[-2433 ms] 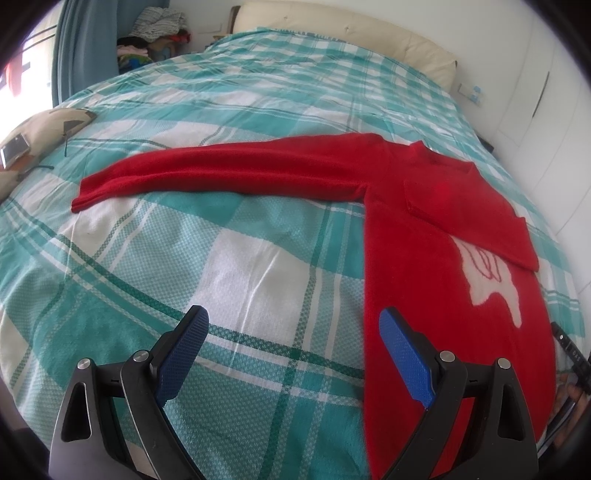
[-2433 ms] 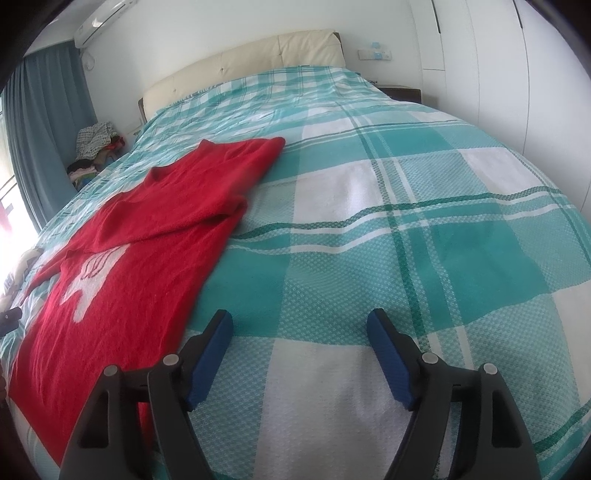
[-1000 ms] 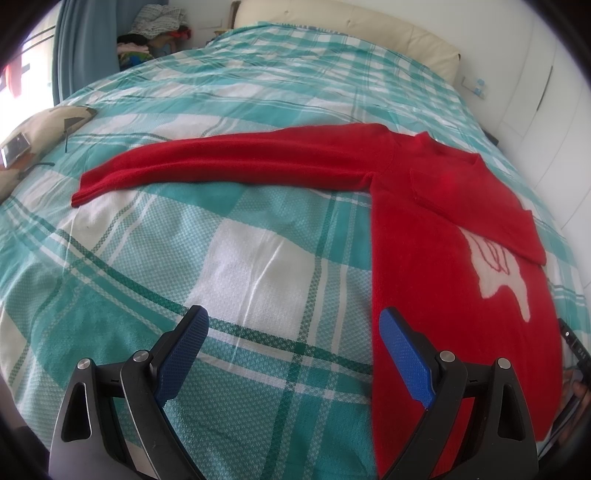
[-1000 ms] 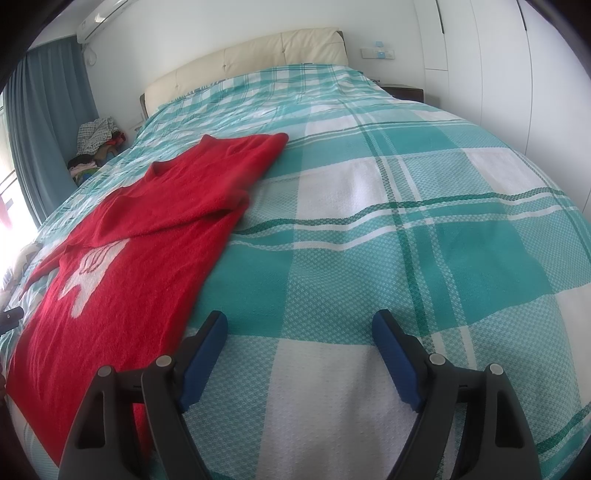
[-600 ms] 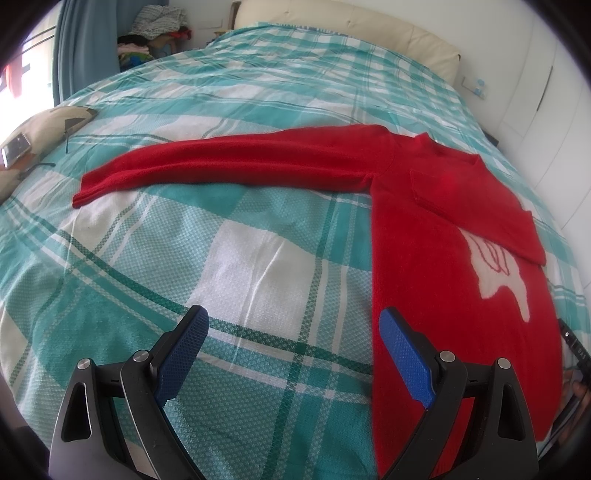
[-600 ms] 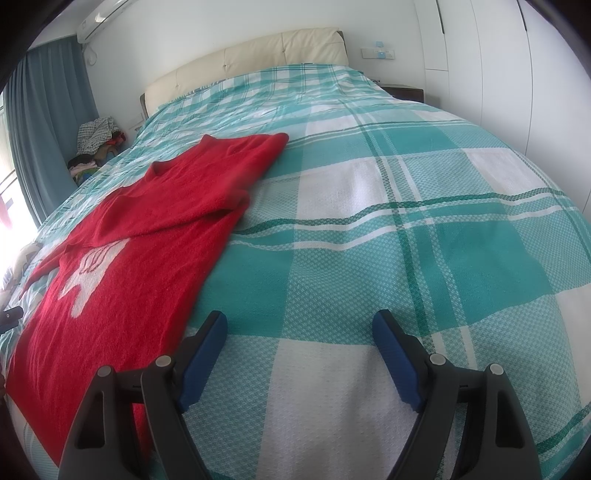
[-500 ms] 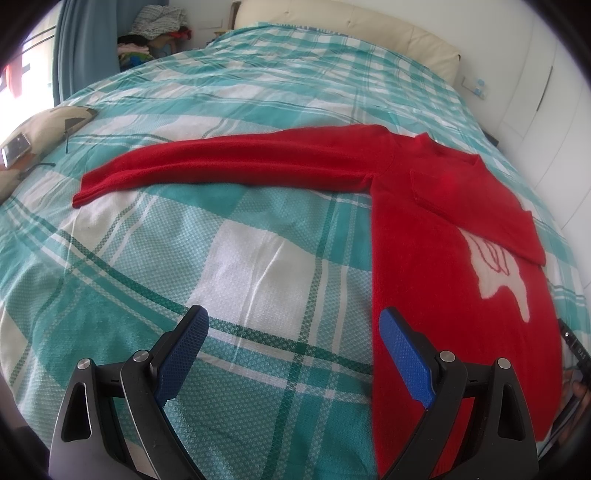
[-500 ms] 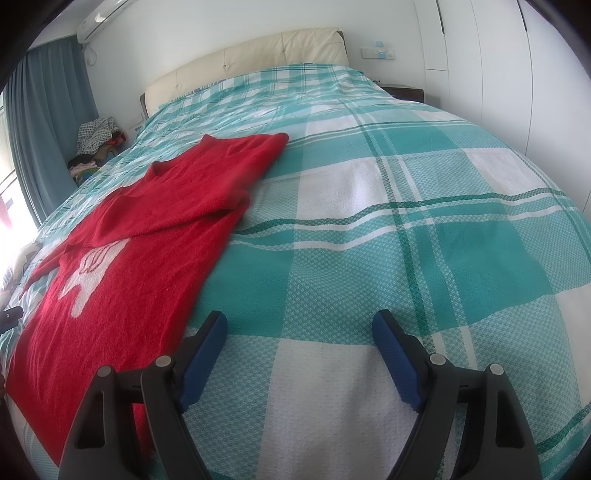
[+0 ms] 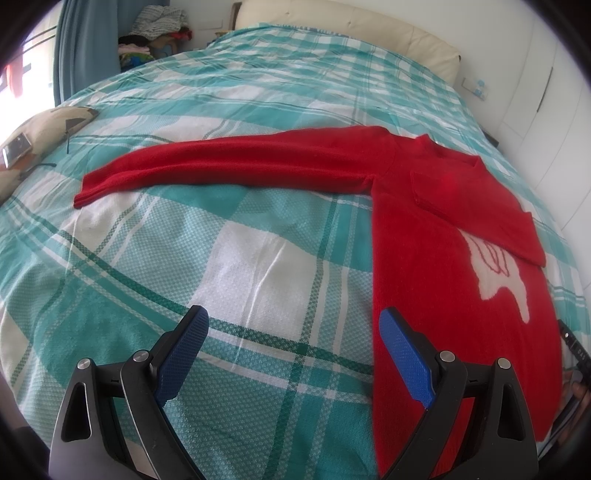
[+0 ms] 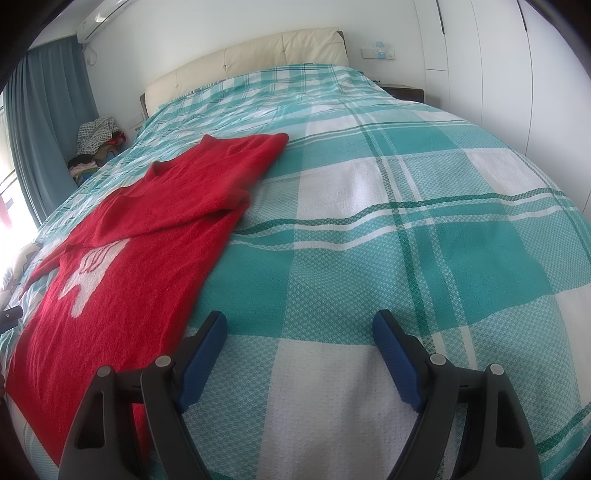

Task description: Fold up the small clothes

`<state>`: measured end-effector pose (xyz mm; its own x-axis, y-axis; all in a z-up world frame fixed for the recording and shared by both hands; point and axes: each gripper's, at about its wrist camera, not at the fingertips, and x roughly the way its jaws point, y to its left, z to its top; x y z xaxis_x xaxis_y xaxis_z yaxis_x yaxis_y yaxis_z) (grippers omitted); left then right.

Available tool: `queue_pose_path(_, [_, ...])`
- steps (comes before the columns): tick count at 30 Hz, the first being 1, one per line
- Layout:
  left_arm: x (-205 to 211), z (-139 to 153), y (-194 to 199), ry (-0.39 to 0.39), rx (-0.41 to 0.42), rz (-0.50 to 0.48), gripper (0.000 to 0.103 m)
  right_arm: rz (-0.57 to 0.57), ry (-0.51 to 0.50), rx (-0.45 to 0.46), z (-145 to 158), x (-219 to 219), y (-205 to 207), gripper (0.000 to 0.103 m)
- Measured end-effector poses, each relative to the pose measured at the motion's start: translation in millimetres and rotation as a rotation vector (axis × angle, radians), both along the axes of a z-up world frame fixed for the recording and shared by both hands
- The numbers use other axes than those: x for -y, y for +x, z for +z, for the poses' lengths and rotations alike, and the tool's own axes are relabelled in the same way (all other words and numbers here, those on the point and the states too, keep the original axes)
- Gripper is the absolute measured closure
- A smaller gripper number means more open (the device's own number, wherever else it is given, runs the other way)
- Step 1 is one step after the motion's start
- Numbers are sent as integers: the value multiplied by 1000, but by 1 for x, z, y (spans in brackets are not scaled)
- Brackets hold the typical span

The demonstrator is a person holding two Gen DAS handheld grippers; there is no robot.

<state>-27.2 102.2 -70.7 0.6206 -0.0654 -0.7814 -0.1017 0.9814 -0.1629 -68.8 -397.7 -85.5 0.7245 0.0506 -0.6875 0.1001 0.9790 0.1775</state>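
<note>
A red sweater (image 9: 436,266) with a white figure on its front lies flat on the bed. One sleeve (image 9: 221,166) stretches out to the left. The other sleeve (image 10: 207,184) is folded across the chest. My left gripper (image 9: 293,332) hangs open over the bedspread, just left of the sweater's side edge, its right pad above the red cloth. In the right wrist view the sweater (image 10: 140,258) is at the left, and my right gripper (image 10: 299,334) stands open over bare bedspread beside the sweater's hem. Nothing is between either pair of jaws.
A teal and white checked bedspread (image 10: 406,221) covers the whole bed. A cream headboard (image 10: 251,55) stands at the far end. A heap of clothes (image 9: 159,26) sits beside the bed by a blue curtain. A patterned pillow (image 9: 40,125) lies at the left edge. White cupboards (image 10: 517,74) line the right wall.
Both views shifted a little between the earliest frames and one second ago. Since then neither gripper has moved, and the sweater lies as before.
</note>
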Motion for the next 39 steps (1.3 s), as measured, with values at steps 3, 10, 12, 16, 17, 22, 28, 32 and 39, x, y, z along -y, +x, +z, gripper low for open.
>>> queue_pose_path(3, [0, 0, 0, 0, 0, -1, 8, 0, 0, 0, 0, 0, 0, 22])
queue_pose_path(10, [0, 0, 0, 1, -1, -2, 8, 0, 0, 0, 0, 0, 0, 22])
queue_pose_path(12, [0, 0, 0, 1, 0, -1, 8, 0, 0, 0, 0, 0, 0, 22])
queue_pose_path(16, [0, 0, 0, 1, 0, -1, 8, 0, 0, 0, 0, 0, 0, 22])
queue_pose_path(17, [0, 0, 0, 1, 0, -1, 8, 0, 0, 0, 0, 0, 0, 22])
queue_pose_path(22, [0, 0, 0, 1, 0, -1, 8, 0, 0, 0, 0, 0, 0, 22])
queue_pose_path(28, [-2, 0, 0, 2, -2, -2, 8, -1, 0, 0, 0, 0, 0, 22])
queue_pose_path(32, [-2, 1, 0, 2, -1, -1, 8, -1, 0, 0, 0, 0, 0, 22])
queue_pose_path(39, [-35, 16, 2, -147, 14, 10, 8, -1, 0, 0, 0, 0, 0, 22])
